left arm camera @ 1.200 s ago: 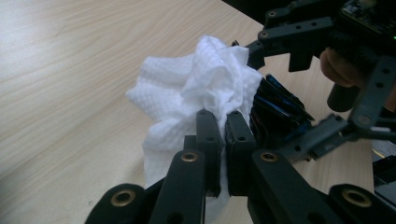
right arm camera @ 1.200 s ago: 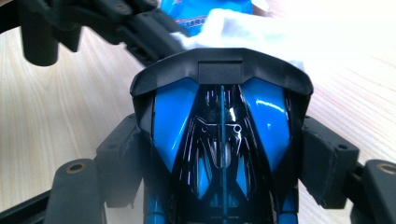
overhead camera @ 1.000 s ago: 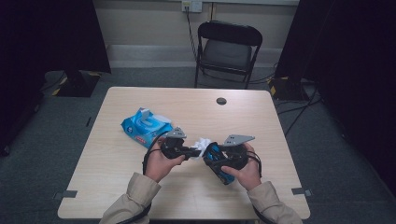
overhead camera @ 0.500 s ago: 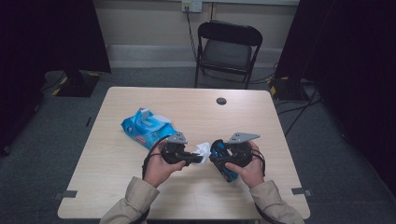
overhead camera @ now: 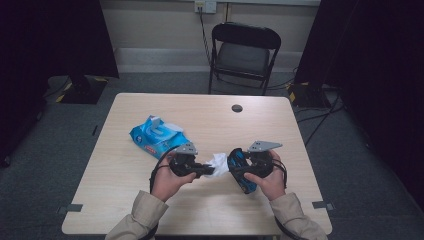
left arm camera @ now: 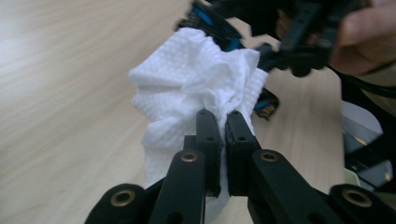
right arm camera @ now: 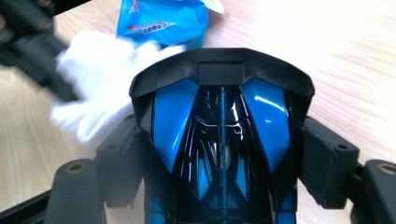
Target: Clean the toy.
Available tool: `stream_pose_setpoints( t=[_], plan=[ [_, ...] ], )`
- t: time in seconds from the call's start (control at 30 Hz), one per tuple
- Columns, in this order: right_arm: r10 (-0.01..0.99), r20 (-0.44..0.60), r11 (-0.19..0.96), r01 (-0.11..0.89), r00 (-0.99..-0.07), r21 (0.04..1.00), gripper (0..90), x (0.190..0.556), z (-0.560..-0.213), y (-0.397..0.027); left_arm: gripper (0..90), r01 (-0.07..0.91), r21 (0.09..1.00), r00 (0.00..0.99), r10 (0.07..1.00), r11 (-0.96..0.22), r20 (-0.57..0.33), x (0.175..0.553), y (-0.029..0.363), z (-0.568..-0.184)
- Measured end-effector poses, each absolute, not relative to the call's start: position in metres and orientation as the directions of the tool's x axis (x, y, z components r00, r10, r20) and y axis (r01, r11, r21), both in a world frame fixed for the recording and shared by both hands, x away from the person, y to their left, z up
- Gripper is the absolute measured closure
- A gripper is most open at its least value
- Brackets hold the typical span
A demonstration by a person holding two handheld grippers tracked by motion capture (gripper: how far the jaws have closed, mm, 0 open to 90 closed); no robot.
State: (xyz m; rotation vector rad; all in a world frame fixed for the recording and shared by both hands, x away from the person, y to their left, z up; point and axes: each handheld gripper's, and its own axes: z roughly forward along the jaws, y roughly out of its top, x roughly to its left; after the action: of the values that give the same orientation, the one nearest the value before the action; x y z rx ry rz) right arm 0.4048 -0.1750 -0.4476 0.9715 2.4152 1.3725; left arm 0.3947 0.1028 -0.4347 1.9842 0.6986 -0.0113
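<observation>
Pale wooden table (overhead camera: 150,210), grey carpet, folding chair (overhead camera: 243,52) behind. Left gripper (overhead camera: 202,169) pinches a white wipe (overhead camera: 218,162) against the blue toy car (overhead camera: 240,170) clamped in the right gripper (overhead camera: 239,167) — car's underside hidden. Wipes pack (overhead camera: 157,135) nearby.

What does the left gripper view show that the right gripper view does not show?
Left gripper view alone: the left claw shut on the white wipe, with the fabric's weave sharp. Right gripper view alone: the blue and black toy car held across its sides by the right claw, and the blue wipes pack behind. Both: the wipe and the wooden table.
</observation>
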Motion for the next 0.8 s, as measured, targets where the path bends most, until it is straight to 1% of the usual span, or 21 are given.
stream_pose_setpoints(
  t=[0.1,0.3,0.4,0.57,0.7,0.8],
  plan=[
    [0.618,0.144,0.356,0.438,-0.773,0.826,25.6,0.403,-0.446,-0.172,86.5,0.473,0.823,0.815,0.51,-0.315,-0.273,0.402,0.11,-0.428],
    [0.593,0.132,0.377,0.419,-0.794,0.826,25.6,0.399,-0.444,-0.165,86.5,0.474,0.835,0.799,0.534,-0.278,-0.275,0.415,0.108,-0.414],
    [0.577,0.132,0.384,0.41,-0.806,0.828,25.6,0.397,-0.444,-0.16,86.4,0.472,0.837,0.807,0.517,-0.277,-0.285,0.419,0.098,-0.412],
    [0.557,0.123,0.401,0.395,-0.821,0.827,25.6,0.394,-0.444,-0.155,86.4,0.474,0.821,0.827,0.482,-0.319,-0.291,0.419,0.078,-0.419],
    [0.558,0.126,0.405,0.402,-0.82,0.821,25.6,0.395,-0.447,-0.157,86.4,0.486,0.817,0.823,0.476,-0.311,-0.309,0.421,0.076,-0.424],
    [0.564,0.124,0.407,0.405,-0.816,0.819,25.6,0.395,-0.447,-0.157,86.4,0.477,0.818,0.83,0.472,-0.322,-0.298,0.42,0.076,-0.423]
  ],
)
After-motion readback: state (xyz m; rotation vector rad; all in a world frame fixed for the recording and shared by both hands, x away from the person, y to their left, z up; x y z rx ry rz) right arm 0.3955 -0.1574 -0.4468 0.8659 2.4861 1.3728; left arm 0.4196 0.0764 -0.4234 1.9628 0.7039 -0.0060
